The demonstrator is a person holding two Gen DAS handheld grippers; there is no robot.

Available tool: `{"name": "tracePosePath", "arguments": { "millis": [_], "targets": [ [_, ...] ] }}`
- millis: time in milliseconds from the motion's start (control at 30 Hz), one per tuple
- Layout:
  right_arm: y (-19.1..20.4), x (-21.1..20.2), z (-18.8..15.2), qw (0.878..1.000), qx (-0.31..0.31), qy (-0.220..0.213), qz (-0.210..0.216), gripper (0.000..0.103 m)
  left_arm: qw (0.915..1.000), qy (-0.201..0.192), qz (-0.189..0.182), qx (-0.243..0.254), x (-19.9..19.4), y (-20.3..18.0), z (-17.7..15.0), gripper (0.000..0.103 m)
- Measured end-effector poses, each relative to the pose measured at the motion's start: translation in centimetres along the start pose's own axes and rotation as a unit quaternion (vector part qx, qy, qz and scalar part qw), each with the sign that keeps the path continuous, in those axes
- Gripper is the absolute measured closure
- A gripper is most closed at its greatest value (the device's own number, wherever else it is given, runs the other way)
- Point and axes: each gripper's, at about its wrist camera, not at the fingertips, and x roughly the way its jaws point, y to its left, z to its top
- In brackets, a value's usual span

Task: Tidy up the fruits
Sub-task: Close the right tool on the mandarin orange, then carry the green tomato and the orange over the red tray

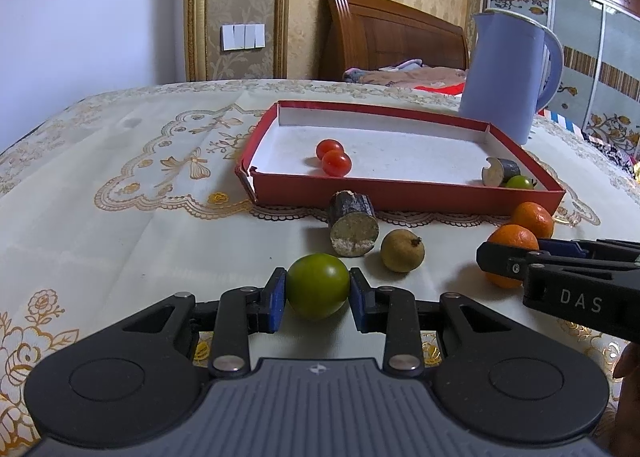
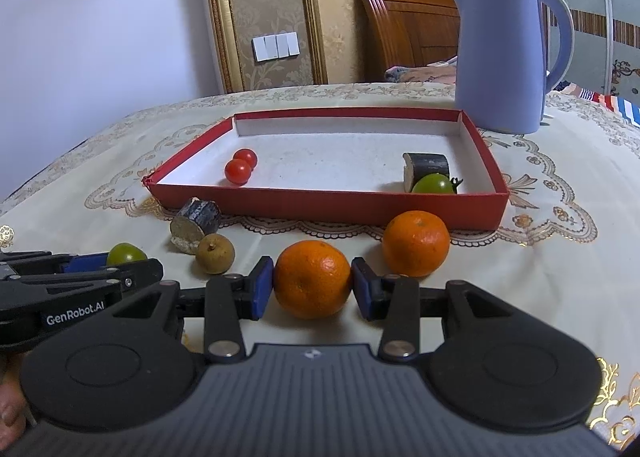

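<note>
Blue pads of the left gripper (image 1: 318,289) are clamping a green tomato (image 1: 318,285) on the tablecloth (image 1: 120,225) before the red tray (image 1: 400,199), while only the right wrist view is showing the right gripper (image 2: 313,284) squeezing a tangerine (image 2: 313,279).

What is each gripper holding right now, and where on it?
Left gripper pinches the green tomato at its sides; right gripper pinches an orange likewise.

Glossy green tomato (image 1: 317,285), matt cardboard tray (image 1: 404,195), embroidered tablecloth (image 1: 120,185)
</note>
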Motion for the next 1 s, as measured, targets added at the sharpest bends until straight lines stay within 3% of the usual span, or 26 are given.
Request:
{"name": "tracePosePath", "arguments": {
  "millis": [633, 1000],
  "targets": [
    [0.0, 0.1, 0.0, 1.0, -0.001, 0.002, 0.0, 0.063, 1.0, 0.001, -0.002, 0.002, 0.1, -0.1, 0.0, 0.071],
    [-0.6, -0.9, 1.2, 1.0, -0.007, -0.015, 0.0, 0.063, 0.9994, -0.02, -0.001, 0.028, -1.0, -0.8, 1.7, 0.071]
  ]
}}
